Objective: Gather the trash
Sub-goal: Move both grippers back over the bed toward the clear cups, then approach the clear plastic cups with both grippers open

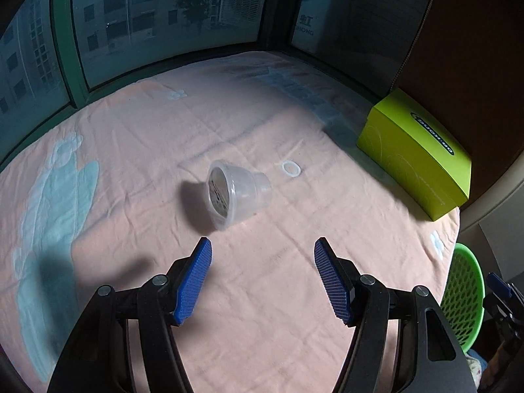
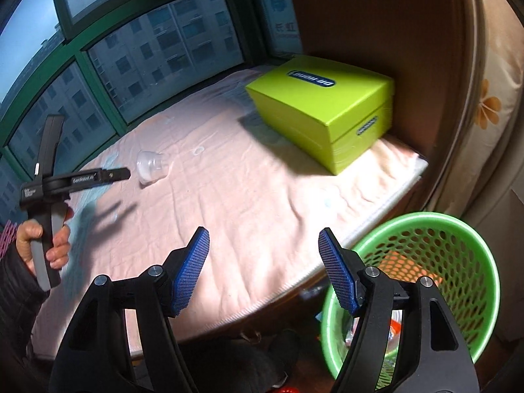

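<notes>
On the left, the left gripper stands spread with nothing between its blue pads, aimed at the clear plastic cup that lies on its side on the pink sheet — not yet collected. A small white ring lies just beyond it. On the right, the right gripper is spread and empty beside the green basket, which already holds some trash — so part seems done.

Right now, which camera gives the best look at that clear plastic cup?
The left wrist view. There the cup lies on its side just ahead of the open left gripper, large enough to show its mouth and a label inside. In the right wrist view the cup is small, distant and lacks detail.
</notes>
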The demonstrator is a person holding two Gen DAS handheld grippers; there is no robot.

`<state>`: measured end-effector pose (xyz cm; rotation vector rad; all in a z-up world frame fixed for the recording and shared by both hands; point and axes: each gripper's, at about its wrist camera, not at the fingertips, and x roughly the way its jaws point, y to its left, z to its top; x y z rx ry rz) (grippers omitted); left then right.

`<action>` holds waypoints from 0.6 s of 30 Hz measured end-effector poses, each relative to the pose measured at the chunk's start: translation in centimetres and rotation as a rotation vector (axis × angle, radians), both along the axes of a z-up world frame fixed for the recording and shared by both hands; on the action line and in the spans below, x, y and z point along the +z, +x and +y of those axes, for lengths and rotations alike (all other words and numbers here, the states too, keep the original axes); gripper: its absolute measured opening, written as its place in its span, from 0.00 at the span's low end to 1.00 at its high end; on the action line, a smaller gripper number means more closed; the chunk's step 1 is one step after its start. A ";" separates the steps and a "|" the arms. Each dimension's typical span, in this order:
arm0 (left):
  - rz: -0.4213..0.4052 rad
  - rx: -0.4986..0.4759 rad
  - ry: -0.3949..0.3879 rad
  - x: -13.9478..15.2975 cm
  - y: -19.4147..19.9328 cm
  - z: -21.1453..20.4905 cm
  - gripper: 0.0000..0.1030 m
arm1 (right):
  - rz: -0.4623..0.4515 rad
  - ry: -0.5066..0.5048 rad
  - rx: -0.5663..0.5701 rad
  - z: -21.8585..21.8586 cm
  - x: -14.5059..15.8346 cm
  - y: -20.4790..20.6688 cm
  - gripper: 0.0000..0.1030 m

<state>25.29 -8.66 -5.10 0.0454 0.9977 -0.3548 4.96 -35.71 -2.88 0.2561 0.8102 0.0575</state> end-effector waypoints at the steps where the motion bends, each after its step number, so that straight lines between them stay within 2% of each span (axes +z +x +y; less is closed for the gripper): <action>1: -0.001 -0.001 0.011 -0.1 0.7 0.0 0.61 | 0.005 0.002 0.007 0.3 -0.1 0.3 0.67; 3: 0.004 0.015 0.028 -0.3 1.9 0.0 0.62 | 0.012 0.007 0.019 0.7 -0.4 0.9 0.67; 11: 0.050 0.113 -0.007 -1.8 7.2 1.6 0.62 | 0.037 0.020 0.046 1.9 -1.3 2.7 0.67; 15: 0.070 0.137 -0.016 -2.6 8.5 2.2 0.62 | 0.041 0.020 0.060 2.4 -1.5 3.5 0.67; 18: 0.065 0.143 -0.017 -2.7 8.6 2.7 0.67 | 0.043 0.018 0.070 2.8 -1.6 3.9 0.67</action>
